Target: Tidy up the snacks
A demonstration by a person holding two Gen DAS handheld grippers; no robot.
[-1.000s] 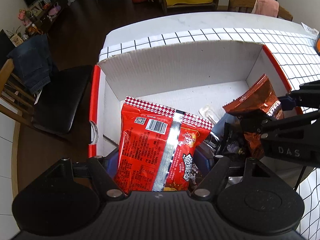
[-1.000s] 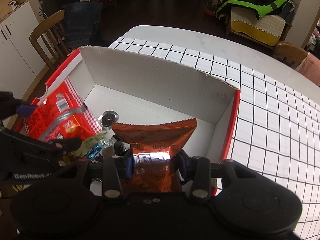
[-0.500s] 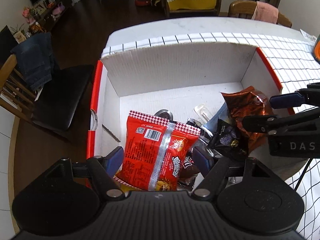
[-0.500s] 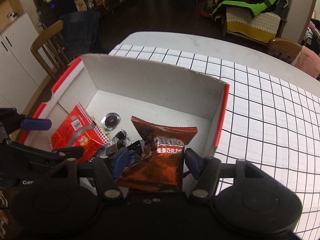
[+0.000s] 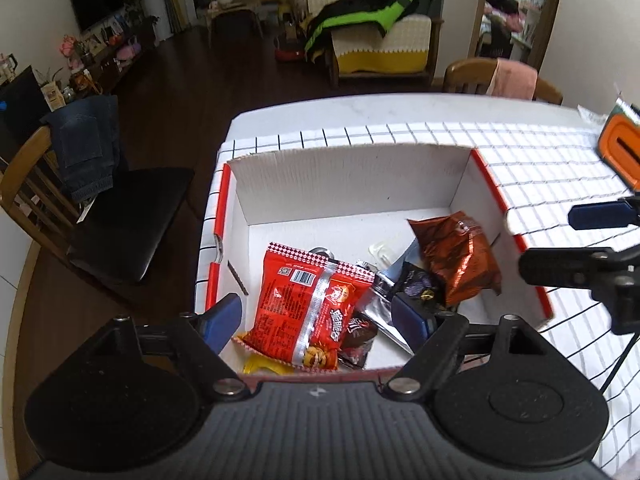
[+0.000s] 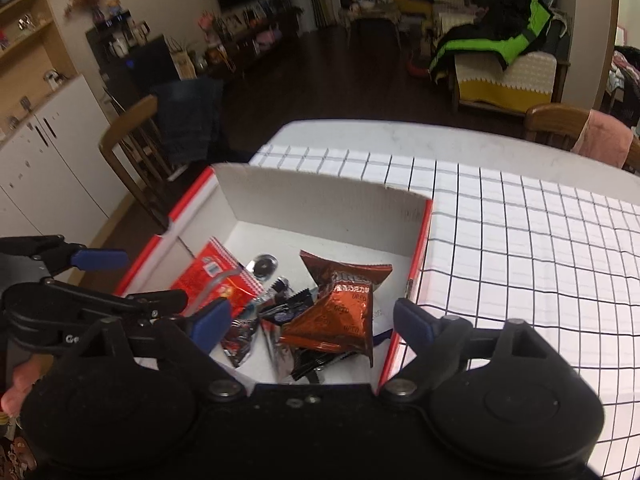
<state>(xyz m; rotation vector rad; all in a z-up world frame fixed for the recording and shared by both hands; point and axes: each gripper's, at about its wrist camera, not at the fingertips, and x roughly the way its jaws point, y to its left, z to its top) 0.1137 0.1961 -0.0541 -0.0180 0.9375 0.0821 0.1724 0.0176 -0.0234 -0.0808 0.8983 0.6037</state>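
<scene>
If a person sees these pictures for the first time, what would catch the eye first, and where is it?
Probably the bright red snack packet, lying at the left of the white cardboard box on the checked tablecloth. Next, the shiny brown Oreo bag at the box's right side, resting on darker wrappers. Both the left gripper and the right gripper hang above, jaws opening, holding nothing.

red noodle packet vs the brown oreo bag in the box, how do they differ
The red noodle packet is bright red with a checkered edge and a silver seam; the brown oreo bag is coppery brown and crinkled. The red packet looks larger and flatter; the oreo bag looks puffier. The red packet sits toward the box's left side, the oreo bag toward its right. Both lie loose inside, ungripped.
</scene>
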